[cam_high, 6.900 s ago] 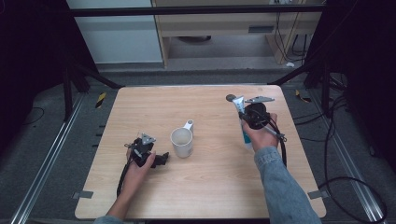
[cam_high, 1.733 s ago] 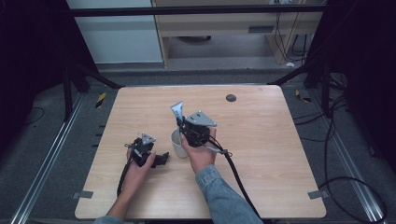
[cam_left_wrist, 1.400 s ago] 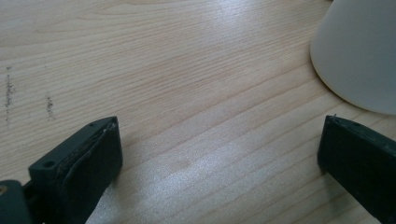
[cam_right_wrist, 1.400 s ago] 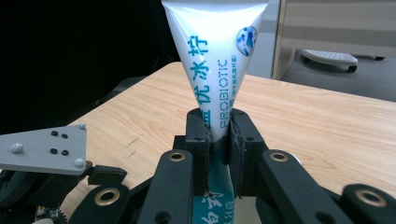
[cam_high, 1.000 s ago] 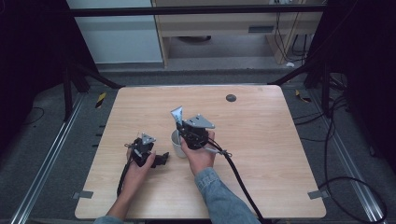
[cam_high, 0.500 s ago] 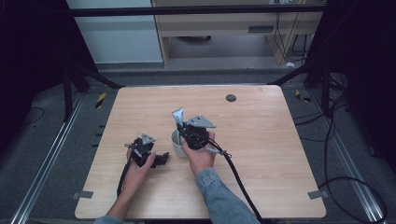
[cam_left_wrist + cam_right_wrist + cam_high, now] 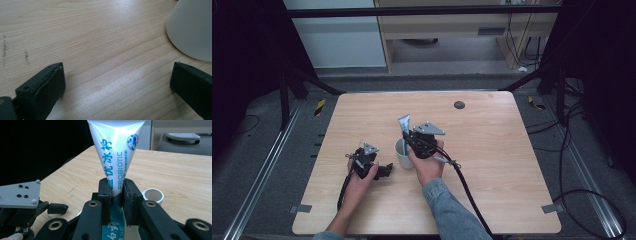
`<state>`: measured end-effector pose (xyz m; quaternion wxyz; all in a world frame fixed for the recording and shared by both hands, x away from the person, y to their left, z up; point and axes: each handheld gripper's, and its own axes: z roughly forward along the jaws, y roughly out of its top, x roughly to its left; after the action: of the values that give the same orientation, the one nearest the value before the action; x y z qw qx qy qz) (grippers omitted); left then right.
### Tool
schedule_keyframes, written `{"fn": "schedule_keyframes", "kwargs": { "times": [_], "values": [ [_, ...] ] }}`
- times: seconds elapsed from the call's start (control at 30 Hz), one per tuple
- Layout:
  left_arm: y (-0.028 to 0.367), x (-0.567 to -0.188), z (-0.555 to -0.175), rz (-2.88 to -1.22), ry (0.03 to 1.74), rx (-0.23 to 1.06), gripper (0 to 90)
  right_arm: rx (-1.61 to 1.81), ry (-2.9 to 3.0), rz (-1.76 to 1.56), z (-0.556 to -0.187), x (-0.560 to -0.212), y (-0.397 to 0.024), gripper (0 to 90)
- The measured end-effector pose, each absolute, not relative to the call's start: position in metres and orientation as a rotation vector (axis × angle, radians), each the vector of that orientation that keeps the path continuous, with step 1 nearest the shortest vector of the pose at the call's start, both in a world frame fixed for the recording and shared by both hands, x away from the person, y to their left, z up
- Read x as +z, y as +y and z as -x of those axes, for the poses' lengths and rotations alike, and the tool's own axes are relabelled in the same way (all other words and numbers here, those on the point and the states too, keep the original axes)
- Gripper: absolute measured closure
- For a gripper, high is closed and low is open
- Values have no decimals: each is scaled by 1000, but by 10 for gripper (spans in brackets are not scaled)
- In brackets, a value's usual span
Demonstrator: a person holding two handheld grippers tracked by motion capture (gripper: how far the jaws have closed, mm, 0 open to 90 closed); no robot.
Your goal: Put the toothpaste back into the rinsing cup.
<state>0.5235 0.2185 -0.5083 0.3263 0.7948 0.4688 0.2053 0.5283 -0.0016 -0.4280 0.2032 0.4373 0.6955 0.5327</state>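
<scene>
Toothpaste tube point(image 7: 404, 123) stands upright over the white mug point(image 7: 401, 155) near the middle of the wooden table point(image 7: 492, 150), clamped in the right gripper point(image 7: 412, 141). We note the main change from some seconds back: the tube was then held out near the table's far right side, well apart from the mug, and it has since been carried across to it. Over the last second or so the high view shows the hand parked in the same spot, so we judge the carry complete and the lowering or release into the mug as the step now in hand (whether the tube's lower end already sits inside the mug we cannot tell).

In the right gripper view the jaws press on both faces of the tube point(image 7: 115, 157), pinching it flat. Legible print there: "PROBIOTIC" in teal capitals, beside blue Chinese characters and a round blue emblem near the crimped top.

The left gripper point(image 7: 379, 169) rests on the table just beside the mug point(image 7: 192, 27), jaws apart with only bare wood between them.
</scene>
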Motion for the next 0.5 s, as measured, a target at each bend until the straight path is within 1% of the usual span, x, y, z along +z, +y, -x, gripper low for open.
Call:
{"fn": "schedule_keyframes", "kwargs": {
  "times": [0.4, 0.5],
  "values": [
    [219, -508, -524, -2083, 1228, 538, 0, 1488, 1947, -1225, -529, -428, -2, 723],
    [219, -508, -524, -2083, 1228, 538, 0, 1489, 1945, -1226, -528, -428, -2, 690]
  ]
}}
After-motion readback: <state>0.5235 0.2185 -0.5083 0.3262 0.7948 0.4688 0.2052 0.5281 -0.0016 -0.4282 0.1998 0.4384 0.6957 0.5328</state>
